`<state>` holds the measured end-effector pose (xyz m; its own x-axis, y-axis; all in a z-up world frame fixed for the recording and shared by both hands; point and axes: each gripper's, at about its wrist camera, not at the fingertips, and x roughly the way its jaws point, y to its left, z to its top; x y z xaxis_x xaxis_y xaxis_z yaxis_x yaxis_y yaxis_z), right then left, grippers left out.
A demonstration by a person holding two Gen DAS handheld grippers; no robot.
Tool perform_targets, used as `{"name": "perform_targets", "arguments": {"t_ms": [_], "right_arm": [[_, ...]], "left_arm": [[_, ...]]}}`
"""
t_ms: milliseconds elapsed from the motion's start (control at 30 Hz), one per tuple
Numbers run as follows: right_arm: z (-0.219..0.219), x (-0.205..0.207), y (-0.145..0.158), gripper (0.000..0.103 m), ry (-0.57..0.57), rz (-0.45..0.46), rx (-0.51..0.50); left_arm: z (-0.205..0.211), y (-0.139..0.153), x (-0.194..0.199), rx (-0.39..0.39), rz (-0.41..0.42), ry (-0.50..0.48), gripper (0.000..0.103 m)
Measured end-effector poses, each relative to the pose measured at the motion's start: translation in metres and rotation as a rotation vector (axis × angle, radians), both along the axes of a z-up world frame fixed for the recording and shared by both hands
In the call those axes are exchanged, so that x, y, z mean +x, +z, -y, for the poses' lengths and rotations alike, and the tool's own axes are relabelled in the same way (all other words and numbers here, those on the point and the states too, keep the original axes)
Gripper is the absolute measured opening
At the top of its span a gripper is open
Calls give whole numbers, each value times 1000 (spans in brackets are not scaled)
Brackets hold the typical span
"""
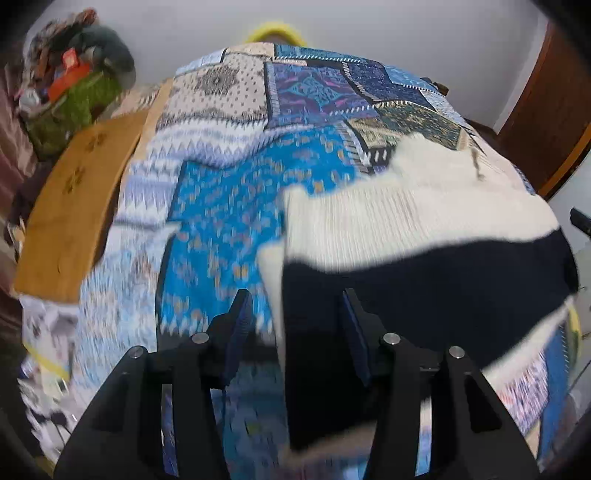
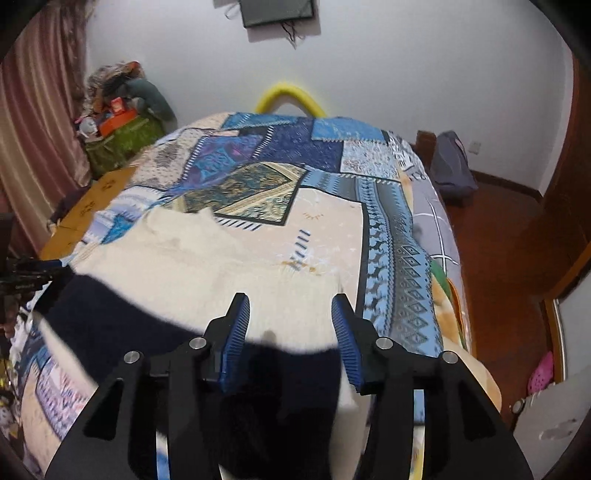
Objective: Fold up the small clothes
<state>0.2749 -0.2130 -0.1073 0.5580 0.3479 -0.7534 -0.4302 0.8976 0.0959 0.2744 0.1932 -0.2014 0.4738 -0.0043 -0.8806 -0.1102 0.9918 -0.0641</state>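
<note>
Only right view shows wall screen (image 2: pixel 277 13).

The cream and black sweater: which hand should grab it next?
Probably left. The left gripper hangs open right over the sweater side edge; the right gripper, also open, sits over its middle, away from an edge.

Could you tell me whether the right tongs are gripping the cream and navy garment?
No, the right tongs stand open above the garment, pads clear.
</note>
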Motion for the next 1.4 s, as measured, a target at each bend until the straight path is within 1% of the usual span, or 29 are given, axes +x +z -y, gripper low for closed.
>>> {"name": "perform_targets", "arguments": {"t_ms": [100, 200, 233, 267, 333, 367, 400, 433, 467, 500, 533, 600, 633, 700, 800, 867, 933, 967, 1000, 1033, 1067, 1100, 1133, 1200, 1267, 1333, 1367, 1400], "right_arm": [[6, -16, -3, 43, -1, -19, 2], [18, -33, -17, 43, -27, -62, 11], [22, -34, -21, 43, -36, -78, 20], [25, -36, -27, 43, -47, -103, 30], [30, -40, -37, 43, -66, -145, 57], [31, -41, -41, 43, -70, -166, 75], [31, -42, -44, 41, -69, -185, 89], [30, -43, -46, 34, -68, -194, 102], [28, -44, -47, 31, -67, -190, 100], [26, -44, -48, 22, -65, -184, 87], [23, -44, -47, 9, -60, -175, 75], [23, -41, -42, 8, -64, -149, 65], [24, -41, -39, 7, -65, -134, 65], [28, -42, -30, 7, -87, -84, 49], [35, -38, -30, 7, -119, -93, 79], [31, -37, -43, 7, -115, -124, 54], [25, -39, -54, 9, -90, -164, 15], [23, -42, -56, 10, -79, -165, -9], [22, -45, -53, 13, -74, -144, -28], [23, -47, -49, 20, -74, -130, -43], [22, -50, -42, 24, -76, -101, -67], [22, -52, -36, 30, -78, -75, -81], [22, -56, -25, 36, -83, -30, -89], [21, -60, -10, 42, -79, 20, -74], [15, -62, 3, 44, -61, 45, -29], [5, -59, 7, 44, -28, 30, 14], [-4, -56, 7, 44, -2, 18, 34], [-13, -56, 6, 44, 16, 9, 44]], "left_arm": [[-4, -4, -23, -42, -11, 25, 49], [-5, -8, -42, -94, -18, 40, 49], [-4, -9, -47, -111, -21, 41, 46], [-2, -9, -50, -129, -17, 37, 42], [1, -9, -53, -156, -12, 24, 22], [4, -8, -53, -157, -10, 22, 19], [8, -6, -54, -134, -2, 24, 14], [11, -4, -54, -109, 4, 21, 9], [15, -2, -54, -78, 11, 16, 9], [19, 1, -55, -37, 20, 15, 8], [22, 4, -57, 11, 32, 15, 8], [24, 9, -60, 80, 52, 28, 8], [23, 10, -61, 97, 56, 34, 8], [20, 8, -63, 108, 49, 38, 8], [20, -10, -61, 99, -2, 26, 8], [21, -16, -61, 95, -8, 12, 9], [24, -12, -64, 100, 10, -7, 10], [24, -9, -66, 99, 15, -11, 10], [25, -5, -66, 98, 19, -12, 10], [25, -1, -67, 96, 24, -13, 10], [24, 5, -67, 95, 31, -13, 10], [23, 12, -67, 96, 45, -9, 11], [23, 19, -66, 95, 60, -3, 11], [24, 34, -62, 88, 93, 4, 15], [29, 46, -55, 67, 124, -9, 20], [40, 54, -42, 49, 145, -34, 29], [46, 55, -37, 40, 147, -48, 31], [55, 55, -29, 26, 147, -68, 35]]}}
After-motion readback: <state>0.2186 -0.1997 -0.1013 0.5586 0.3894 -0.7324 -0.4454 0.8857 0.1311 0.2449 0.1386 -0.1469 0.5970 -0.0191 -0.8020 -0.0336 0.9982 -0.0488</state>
